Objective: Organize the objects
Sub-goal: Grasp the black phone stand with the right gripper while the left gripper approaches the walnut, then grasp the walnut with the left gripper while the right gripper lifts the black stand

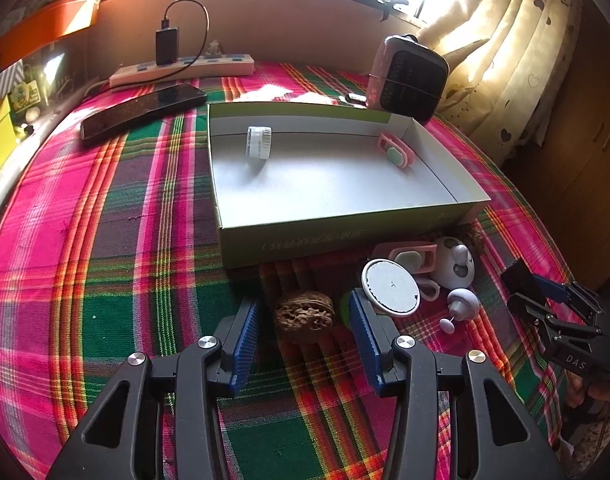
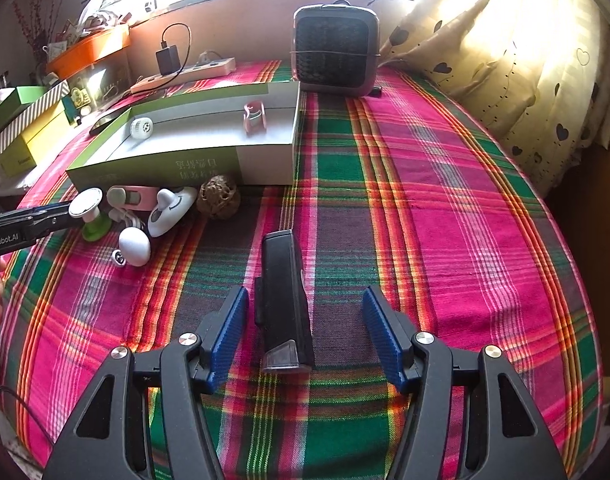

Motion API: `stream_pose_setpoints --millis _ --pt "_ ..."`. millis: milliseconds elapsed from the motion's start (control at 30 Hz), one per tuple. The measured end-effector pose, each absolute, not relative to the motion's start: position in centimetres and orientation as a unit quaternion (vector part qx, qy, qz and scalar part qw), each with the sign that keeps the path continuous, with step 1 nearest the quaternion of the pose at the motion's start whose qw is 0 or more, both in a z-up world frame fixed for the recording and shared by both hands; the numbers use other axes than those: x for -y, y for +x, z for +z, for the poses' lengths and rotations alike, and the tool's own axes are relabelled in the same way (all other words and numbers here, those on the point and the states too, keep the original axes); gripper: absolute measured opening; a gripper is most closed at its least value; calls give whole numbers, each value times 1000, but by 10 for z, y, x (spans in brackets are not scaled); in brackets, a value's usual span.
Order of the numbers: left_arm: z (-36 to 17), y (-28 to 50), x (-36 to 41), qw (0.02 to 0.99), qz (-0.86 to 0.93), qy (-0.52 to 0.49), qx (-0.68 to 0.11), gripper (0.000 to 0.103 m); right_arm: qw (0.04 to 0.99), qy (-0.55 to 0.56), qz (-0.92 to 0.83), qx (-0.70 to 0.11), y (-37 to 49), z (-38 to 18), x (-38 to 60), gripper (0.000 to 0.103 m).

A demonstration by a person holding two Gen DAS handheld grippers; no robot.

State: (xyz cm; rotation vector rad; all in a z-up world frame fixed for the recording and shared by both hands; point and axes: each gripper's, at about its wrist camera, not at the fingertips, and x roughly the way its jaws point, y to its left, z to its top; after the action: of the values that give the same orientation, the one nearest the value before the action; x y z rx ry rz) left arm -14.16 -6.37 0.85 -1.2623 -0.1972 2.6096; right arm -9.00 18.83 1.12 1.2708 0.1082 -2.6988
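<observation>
Between the blue pads of the left gripper (image 1: pixel 303 332), a walnut (image 1: pixel 303 315) sat on the plaid cloth (image 1: pixel 117 264); the jaws stood spread, with a gap on either side of the shell. Just beyond, toward one o'clock, a white round disc (image 1: pixel 390 286) leaned on a green base that was mostly hidden behind the right-hand pad. Past it lay a pink clip (image 1: pixel 412 258), a white panda-faced piece (image 1: pixel 456 263) and a small white knob (image 1: pixel 463 302), crowded so closely that their edges were hard to separate. At twelve o'clock the open box (image 1: pixel 345 216) held a white cylinder (image 1: pixel 259 142) and another pink clip (image 1: pixel 396 153). Farther off, a phone (image 1: pixel 143 111) lay at ten o'clock and a small heater (image 1: pixel 407 80) stood at one.

In the right wrist view, the right gripper (image 2: pixel 305 332) was spread around a black upright device (image 2: pixel 285 300), possibly a clip-on light; neither pad touched it.
</observation>
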Motion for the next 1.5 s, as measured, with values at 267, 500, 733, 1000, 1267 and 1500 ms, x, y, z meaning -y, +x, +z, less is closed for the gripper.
stream_pose_setpoints --millis 267,500,733,1000,1267,1500 --pt "8 -141 63 105 894 -431 63 35 80 420 -903 -36 -88 12 -190 41" --pt "8 -141 64 97 895 -431 59 29 80 418 -904 -34 -88 12 -190 27" --pt "8 -141 63 97 895 -431 59 29 81 418 -904 -34 -89 13 -190 25" --pt "7 -140 64 98 895 -431 60 29 81 418 -904 -34 -89 13 -189 25" --pt "8 -140 64 97 896 -430 58 29 81 419 -904 -34 -89 13 -189 25" --pt "11 -139 66 95 897 -428 57 29 80 414 -906 -26 -90 17 -190 24"
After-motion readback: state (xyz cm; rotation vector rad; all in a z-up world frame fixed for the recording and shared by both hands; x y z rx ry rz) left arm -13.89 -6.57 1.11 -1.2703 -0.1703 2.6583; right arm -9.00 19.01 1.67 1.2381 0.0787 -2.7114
